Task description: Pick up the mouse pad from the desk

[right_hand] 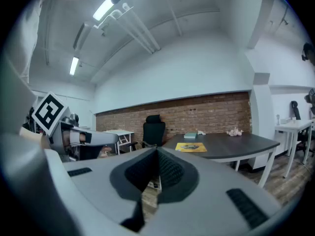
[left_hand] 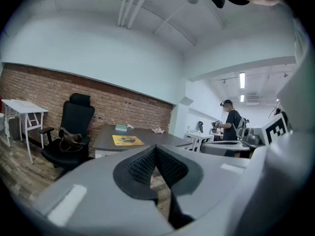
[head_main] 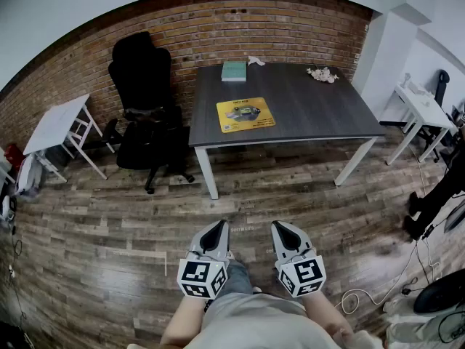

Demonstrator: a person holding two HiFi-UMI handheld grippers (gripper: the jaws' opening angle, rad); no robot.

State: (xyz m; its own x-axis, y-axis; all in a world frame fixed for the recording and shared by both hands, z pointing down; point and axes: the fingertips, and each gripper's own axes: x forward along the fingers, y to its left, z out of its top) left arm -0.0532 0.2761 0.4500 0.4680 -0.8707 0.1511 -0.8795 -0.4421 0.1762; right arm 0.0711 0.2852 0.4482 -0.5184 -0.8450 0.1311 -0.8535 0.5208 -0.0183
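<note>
A yellow mouse pad [head_main: 245,114] lies flat near the front left of a dark grey desk [head_main: 320,107]. It shows small and far off in the left gripper view [left_hand: 127,140] and in the right gripper view [right_hand: 191,147]. My left gripper [head_main: 215,230] and right gripper [head_main: 284,230] hang side by side low in the head view, well short of the desk, over the wood floor. Both are shut with nothing between their jaws. Each points roughly level toward the desk.
A black office chair [head_main: 145,107] stands left of the desk against the brick wall. A teal book [head_main: 234,70] and a small pale object [head_main: 322,73] sit at the desk's back. White side tables stand at far left [head_main: 62,126] and far right [head_main: 421,107]. A person [left_hand: 231,122] stands at the right.
</note>
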